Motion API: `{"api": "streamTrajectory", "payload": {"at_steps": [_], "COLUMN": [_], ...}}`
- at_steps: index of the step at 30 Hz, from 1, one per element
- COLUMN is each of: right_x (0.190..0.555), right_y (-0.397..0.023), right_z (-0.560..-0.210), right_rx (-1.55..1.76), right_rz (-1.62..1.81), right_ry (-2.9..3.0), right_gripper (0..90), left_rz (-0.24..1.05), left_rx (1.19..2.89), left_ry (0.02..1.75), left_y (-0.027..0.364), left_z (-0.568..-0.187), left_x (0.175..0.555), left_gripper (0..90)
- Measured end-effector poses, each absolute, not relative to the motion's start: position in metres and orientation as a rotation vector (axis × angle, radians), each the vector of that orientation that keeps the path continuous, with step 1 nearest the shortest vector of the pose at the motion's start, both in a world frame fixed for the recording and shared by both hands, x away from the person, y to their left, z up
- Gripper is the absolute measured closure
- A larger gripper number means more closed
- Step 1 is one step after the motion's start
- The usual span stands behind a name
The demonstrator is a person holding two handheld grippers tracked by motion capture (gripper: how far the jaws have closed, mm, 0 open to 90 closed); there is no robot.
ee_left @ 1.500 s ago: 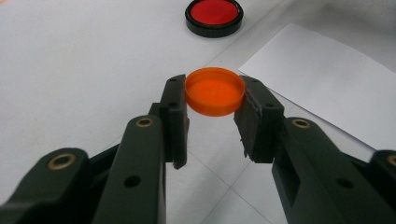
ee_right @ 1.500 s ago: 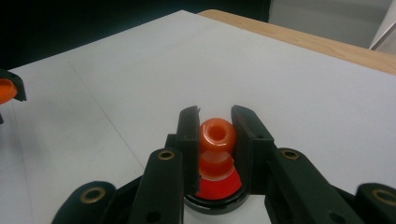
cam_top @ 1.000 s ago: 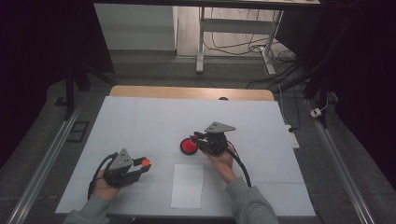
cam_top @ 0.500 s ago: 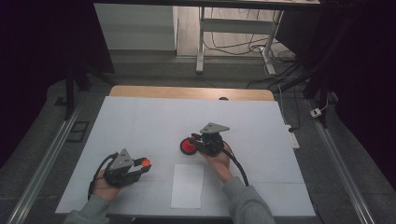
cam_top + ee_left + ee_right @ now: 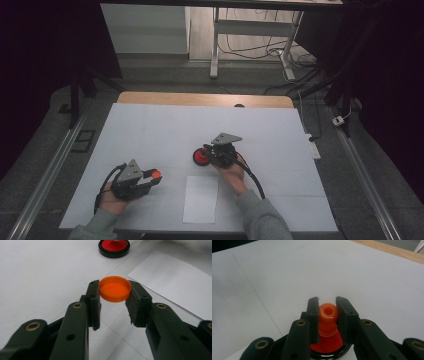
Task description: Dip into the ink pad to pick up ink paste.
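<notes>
My left gripper (image 5: 115, 291) is shut on a small round orange cap (image 5: 115, 288), held level just above the white table cover. From above, the orange cap (image 5: 156, 174) shows at the tip of the left gripper (image 5: 151, 176), at the front left. My right gripper (image 5: 327, 305) is shut on an orange knob (image 5: 328, 312) that stands on a round black tin with a red inside (image 5: 327, 345). In the high view the right gripper (image 5: 209, 154) reaches over that red tin (image 5: 200, 158) near the table's middle.
A white sheet of paper (image 5: 201, 198) lies at the front between my two hands, and its corner (image 5: 175, 277) is to the right of the left jaws. The red tin (image 5: 114, 247) sits ahead of them. The wooden table edge (image 5: 200, 99) is at the back.
The right gripper has shifted slightly to the left over the red tin. The left gripper and its cap have stayed where they were.
</notes>
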State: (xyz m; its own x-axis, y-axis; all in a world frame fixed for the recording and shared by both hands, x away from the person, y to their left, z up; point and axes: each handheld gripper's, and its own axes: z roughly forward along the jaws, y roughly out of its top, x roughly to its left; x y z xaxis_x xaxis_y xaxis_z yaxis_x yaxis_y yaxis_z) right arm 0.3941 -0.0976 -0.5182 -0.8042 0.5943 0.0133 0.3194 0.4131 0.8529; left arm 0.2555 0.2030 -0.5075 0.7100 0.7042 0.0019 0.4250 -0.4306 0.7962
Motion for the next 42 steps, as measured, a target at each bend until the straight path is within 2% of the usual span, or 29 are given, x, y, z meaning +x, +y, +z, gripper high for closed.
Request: {"api": "streamTrajectory", "payload": {"at_steps": [42], "right_x": [0.3918], "right_y": [-0.0943], "right_z": [-0.5277], "right_rx": [0.735], "right_rz": [1.276], "right_ry": [2.399], "right_gripper": [73.1], "left_rz": [0.424], "left_rx": [2.087], "left_ry": [0.859], "left_y": [0.2029], "left_z": [-0.5075], "left_x": [0.2548], "left_gripper": [65.0]}}
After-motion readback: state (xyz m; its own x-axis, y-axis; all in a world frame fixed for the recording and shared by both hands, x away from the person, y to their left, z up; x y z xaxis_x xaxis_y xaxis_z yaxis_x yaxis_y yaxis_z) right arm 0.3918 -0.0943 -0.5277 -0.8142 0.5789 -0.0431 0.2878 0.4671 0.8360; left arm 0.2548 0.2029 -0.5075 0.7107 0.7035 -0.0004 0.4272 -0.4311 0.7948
